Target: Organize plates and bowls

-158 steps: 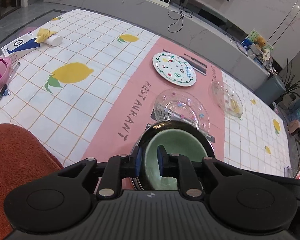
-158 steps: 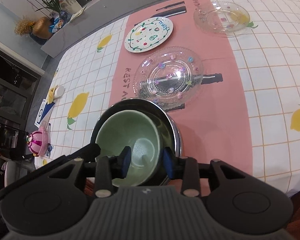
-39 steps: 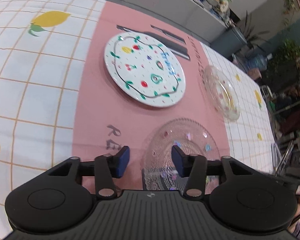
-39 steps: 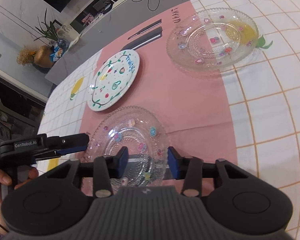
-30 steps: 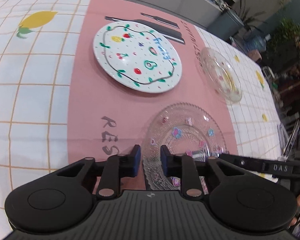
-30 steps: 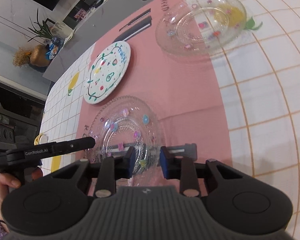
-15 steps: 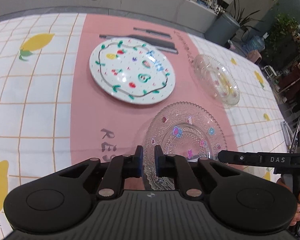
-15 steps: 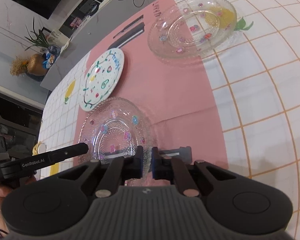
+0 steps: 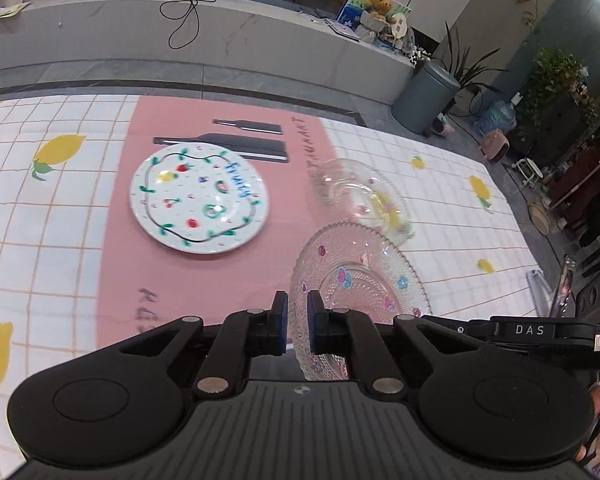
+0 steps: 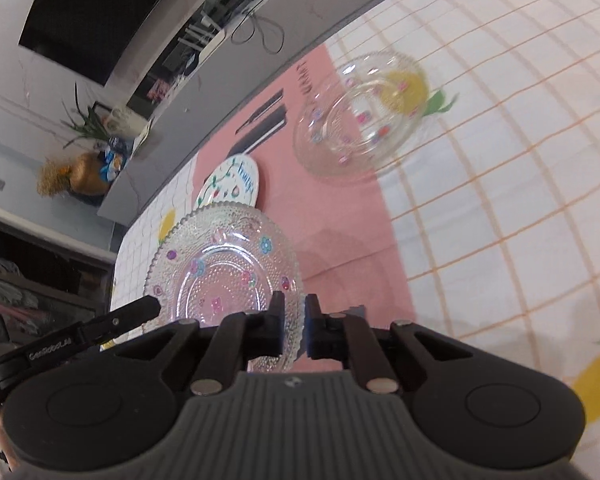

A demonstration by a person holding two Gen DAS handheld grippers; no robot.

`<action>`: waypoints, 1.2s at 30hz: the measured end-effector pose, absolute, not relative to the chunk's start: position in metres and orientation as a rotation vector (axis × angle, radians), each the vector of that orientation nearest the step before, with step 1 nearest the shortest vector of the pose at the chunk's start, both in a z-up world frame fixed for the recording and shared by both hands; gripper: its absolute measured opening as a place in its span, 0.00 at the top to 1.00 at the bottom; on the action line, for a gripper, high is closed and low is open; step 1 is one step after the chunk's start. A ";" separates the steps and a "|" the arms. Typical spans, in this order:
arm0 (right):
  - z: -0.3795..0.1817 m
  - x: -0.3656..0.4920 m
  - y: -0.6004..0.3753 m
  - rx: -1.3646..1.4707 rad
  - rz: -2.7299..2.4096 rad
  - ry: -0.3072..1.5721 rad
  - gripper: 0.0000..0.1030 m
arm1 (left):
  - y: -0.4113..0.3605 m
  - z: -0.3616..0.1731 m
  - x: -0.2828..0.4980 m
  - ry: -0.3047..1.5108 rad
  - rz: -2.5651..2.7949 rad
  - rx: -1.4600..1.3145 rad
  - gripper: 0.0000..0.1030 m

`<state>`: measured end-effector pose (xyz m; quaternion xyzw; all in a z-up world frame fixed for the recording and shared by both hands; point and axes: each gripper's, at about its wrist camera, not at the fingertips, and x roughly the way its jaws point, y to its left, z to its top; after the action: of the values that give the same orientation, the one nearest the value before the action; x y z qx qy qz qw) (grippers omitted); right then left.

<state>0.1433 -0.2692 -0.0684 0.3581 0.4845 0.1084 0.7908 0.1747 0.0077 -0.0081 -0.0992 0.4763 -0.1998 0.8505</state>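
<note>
A clear glass plate (image 9: 360,280) with flower dots is lifted off the table, held by both grippers. My left gripper (image 9: 297,322) is shut on its left rim. My right gripper (image 10: 293,326) is shut on its right rim; the plate (image 10: 224,276) tilts up in the right wrist view. A white plate with painted fruit (image 9: 199,204) lies flat on the pink runner, to the left; it also shows in the right wrist view (image 10: 230,184). A clear glass bowl (image 9: 364,196) sits beyond the held plate, also in the right wrist view (image 10: 360,120).
The table carries a lemon-print cloth with a pink runner (image 9: 140,264). A grey bench (image 9: 180,40) with cables runs behind the table. A grey bin (image 9: 426,96) and plants stand at the far right.
Both grippers closed on the rims of the glass plate, then raised it off the cloth. Earlier they left a green bowl in a dark pot.
</note>
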 end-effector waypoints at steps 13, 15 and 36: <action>-0.059 0.083 -0.346 0.798 0.117 1.049 0.93 | -0.073 -0.014 0.106 1.050 -0.393 -0.216 0.91; -0.064 0.077 -0.354 0.800 0.095 1.064 0.93 | -0.083 -0.019 0.095 1.064 -0.374 -0.212 0.91; -0.091 0.061 -0.357 0.604 0.057 1.149 0.91 | -0.108 -0.079 0.053 1.127 -0.244 -0.220 0.88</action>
<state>0.0615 -0.3574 -0.0910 0.2812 0.5350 0.0266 0.7962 0.0534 -0.1082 -0.0786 -0.1038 0.5317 -0.1152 0.8326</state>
